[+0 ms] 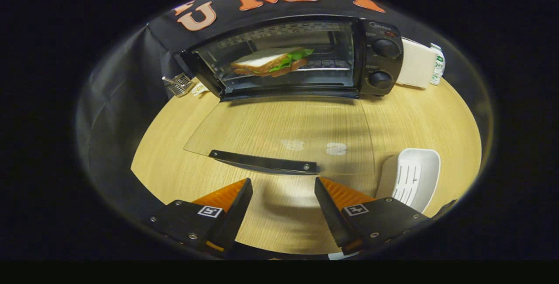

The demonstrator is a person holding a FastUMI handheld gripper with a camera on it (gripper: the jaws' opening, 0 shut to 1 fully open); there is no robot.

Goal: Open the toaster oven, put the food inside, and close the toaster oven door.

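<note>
I have the claw (283, 192) spread wide with nothing between its 2 orange fingers (227, 194), hanging over bare tabletop (279, 223).

By my reading, 2 of the 3 steps are done. The toaster oven (297, 57) stands open at the far side of the table, and the sandwich (270, 61) already sits on the rack inside it, bread on top and a green leaf poking out on the side nearer the 2 knobs (384, 63). What is left is closing the door.

The glass door (279, 126) lies folded down flat toward me, nearly level with the table, so the wood grain shows through it. Its black handle (263, 161) runs along the near edge, just ahead of my fingertips and a little toward my left finger. The gap between the fingers points at the handle's right end.

A white tray (412, 179), empty, sits beside my right finger, near the door's right corner. I'd judge it close enough to mind when I swing in under the handle.
</note>
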